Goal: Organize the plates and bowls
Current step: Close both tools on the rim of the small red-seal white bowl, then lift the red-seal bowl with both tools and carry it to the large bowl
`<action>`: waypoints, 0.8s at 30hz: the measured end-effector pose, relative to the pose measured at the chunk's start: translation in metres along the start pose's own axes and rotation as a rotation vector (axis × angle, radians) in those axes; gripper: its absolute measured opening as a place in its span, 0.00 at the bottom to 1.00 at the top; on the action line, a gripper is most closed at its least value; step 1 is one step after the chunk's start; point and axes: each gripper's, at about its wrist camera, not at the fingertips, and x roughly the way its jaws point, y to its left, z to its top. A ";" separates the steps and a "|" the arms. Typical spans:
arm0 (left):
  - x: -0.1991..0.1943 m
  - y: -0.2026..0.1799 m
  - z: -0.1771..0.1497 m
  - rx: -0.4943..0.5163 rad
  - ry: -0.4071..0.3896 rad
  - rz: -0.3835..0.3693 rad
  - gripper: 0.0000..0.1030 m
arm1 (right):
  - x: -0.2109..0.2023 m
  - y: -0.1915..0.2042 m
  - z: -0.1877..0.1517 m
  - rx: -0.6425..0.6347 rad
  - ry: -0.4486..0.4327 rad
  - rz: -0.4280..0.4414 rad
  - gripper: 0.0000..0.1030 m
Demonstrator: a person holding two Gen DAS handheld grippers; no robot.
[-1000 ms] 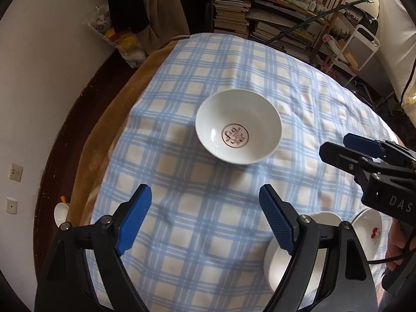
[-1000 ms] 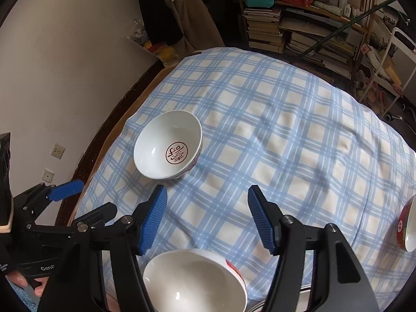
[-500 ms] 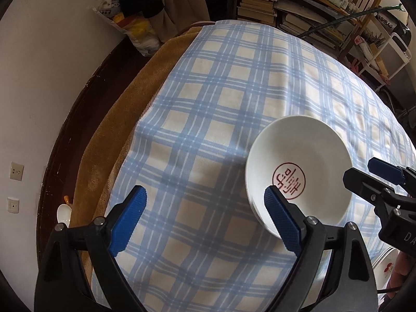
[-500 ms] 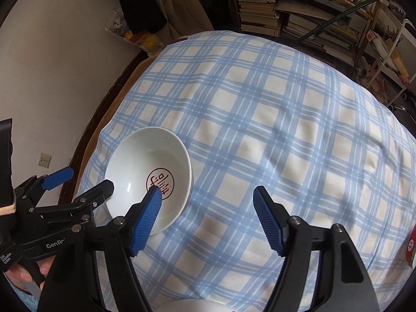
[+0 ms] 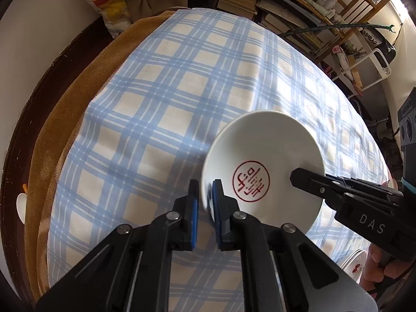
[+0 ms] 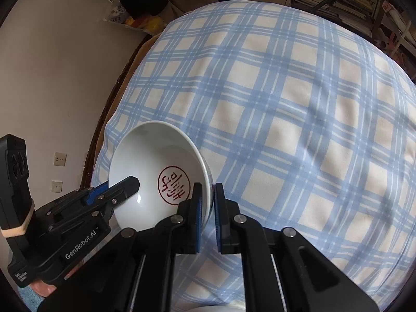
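checked cloth (image 5: 161, 119) covered the table; on it sat the bowl (image 5: 262, 156), near its left edge. my left gripper (image 5: 205, 202) had clamped the bowl's left rim, my right gripper (image 6: 208, 200) the opposite rim. i judged two grips were meant to lift it level toward the other dishes (image 5: 356, 267).

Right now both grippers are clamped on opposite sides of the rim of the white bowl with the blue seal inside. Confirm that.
One detail is wrong: the seal inside the white bowl is red, not blue, as both wrist views show. The left gripper and right gripper are indeed clamped on opposite sides of its rim.
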 end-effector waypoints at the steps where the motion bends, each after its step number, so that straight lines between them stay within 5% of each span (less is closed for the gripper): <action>1: -0.001 -0.002 -0.001 0.003 -0.006 0.008 0.08 | 0.000 0.002 -0.001 -0.008 0.000 -0.007 0.08; 8: -0.012 -0.011 -0.010 0.030 -0.031 0.023 0.07 | -0.005 0.013 -0.011 -0.059 -0.015 -0.081 0.07; 24: -0.064 -0.053 -0.039 0.091 -0.081 0.058 0.08 | -0.072 0.000 -0.045 -0.027 -0.083 -0.062 0.07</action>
